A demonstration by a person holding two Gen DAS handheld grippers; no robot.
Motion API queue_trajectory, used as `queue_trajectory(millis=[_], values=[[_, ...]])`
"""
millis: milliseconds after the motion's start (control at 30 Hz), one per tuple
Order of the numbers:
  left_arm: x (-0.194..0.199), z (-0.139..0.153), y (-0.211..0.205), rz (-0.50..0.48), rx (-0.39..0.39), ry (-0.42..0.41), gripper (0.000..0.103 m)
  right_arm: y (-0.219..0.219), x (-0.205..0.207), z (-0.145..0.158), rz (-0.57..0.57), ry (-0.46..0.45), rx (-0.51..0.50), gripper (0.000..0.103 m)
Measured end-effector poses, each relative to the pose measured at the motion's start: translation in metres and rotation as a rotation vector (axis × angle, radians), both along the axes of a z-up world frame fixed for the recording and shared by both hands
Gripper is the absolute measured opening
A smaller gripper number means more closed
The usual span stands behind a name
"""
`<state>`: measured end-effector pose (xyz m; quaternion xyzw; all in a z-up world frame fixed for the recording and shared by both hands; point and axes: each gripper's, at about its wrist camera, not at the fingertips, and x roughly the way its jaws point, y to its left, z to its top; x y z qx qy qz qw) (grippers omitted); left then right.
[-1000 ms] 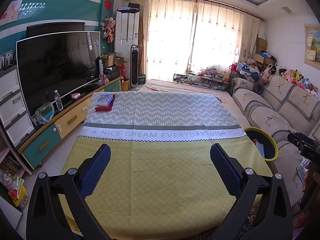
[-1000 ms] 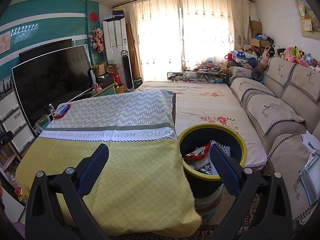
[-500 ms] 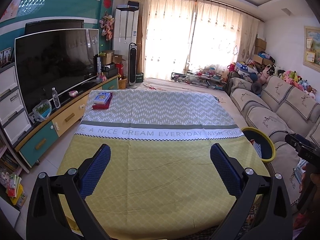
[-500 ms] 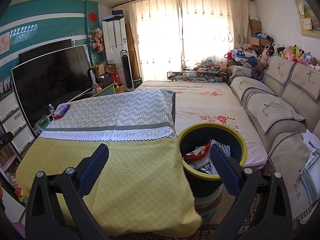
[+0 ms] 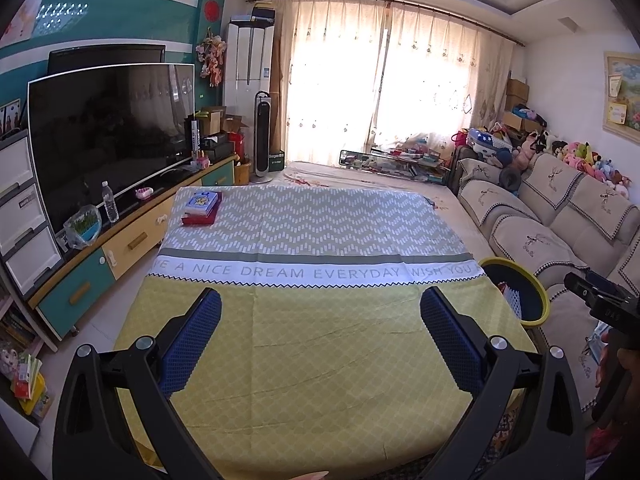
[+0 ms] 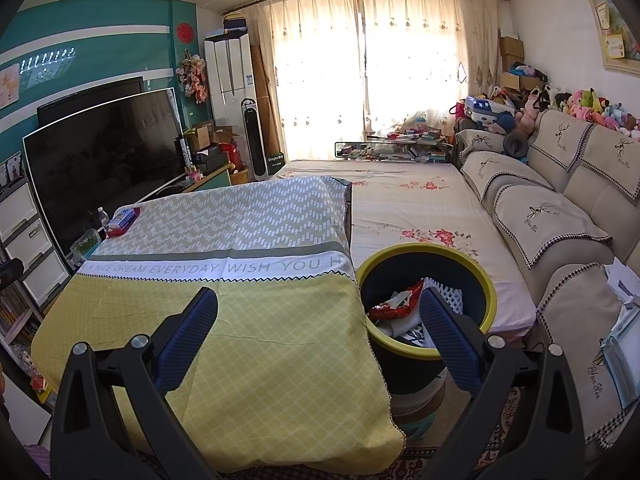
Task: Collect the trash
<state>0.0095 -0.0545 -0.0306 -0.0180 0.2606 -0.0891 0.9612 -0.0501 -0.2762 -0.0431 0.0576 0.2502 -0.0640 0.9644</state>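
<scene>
Trash (image 6: 394,306) is sitting inside the yellow-rimmed bin (image 6: 490,292), just off the right edge of the table: red wrapper on top, white foam netting and other bits w/ it.

What's changing vs a sec ago: not much. Left gripper (image 5: 320,336) is drifting a bit, w/ the view sliding slightly so the TV (image 5: 112,136) and red box (image 5: 200,210) sit a little differently in frame. Right gripper (image 6: 316,334) is basically sitting where it was, same view over the bin. No item is leaving or entering either tool.

Both tools are spread wide, blue pads apart, nothing between them. Left one is hovering over the yellow end of the tablecloth (image 5: 304,344); right one is hovering above the table edge and bin mouth, right pad overlapping the bin in view.

Read on task: cloth is looking bare except the red box w/ a card pack on it at the far-left corner, prob not trash. So collection looks done or near done IMO; the person seems to be scanning for leftovers. Can't tell if anything's on the floor, mostly hidden.
</scene>
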Motion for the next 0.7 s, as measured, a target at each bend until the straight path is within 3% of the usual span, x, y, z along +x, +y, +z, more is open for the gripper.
queue_trajectory(millis=[367, 567, 700], values=[[0.002, 0.0, 0.002, -0.017, -0.027, 0.011, 0.098, -0.001, 0.003, -0.008, 0.004, 0.013, 0.002, 0.096], [0.0, 0.001, -0.003, -0.036, -0.009, -0.039, 0.098, -0.001, 0.007, -0.007, 0.006, 0.02, 0.001, 0.096], [0.022, -0.005, -0.002, -0.05, 0.001, 0.015, 0.098, 0.003, 0.018, -0.004, 0.029, 0.023, -0.016, 0.096]])
